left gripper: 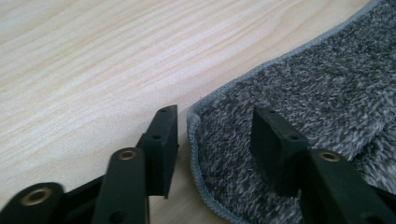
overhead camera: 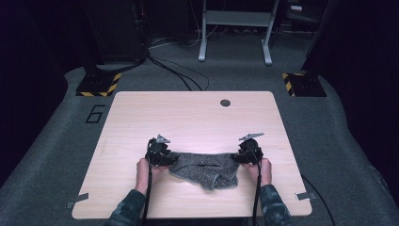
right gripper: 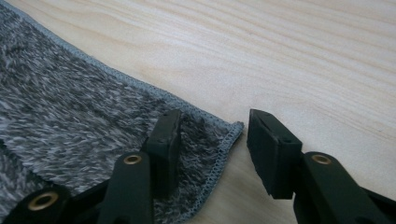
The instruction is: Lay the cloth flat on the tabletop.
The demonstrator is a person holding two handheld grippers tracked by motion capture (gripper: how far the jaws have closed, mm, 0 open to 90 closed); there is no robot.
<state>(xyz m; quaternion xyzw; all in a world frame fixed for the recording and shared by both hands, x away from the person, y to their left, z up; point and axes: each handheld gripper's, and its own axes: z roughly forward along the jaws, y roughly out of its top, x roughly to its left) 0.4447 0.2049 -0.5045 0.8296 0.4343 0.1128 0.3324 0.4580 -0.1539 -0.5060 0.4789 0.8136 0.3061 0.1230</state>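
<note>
Both grippers are down at the cloth (overhead camera: 203, 169) now, one at each far corner, and the cloth lies rumpled on the surface (overhead camera: 188, 117) between them. The left gripper (left gripper: 212, 135) has its jaws spread, one on bare wood, the other resting on the pile, with the stitched corner right in the gap. The right gripper (right gripper: 212, 140) mirrors it: jaws apart, one over the pile, one over the wood, the hemmed corner just between. Nothing is pinched yet on either side.

Here's the risk as I see it. The cloth lies flat against the surface, so a jaw could slide over the hem instead of under it and close on air. If one side bites and the other misses, a lift would drag the cloth askew and bunch it further. There's also a fold near the middle, toward the person; catching only the top layer could leave the corner drooping.
</note>
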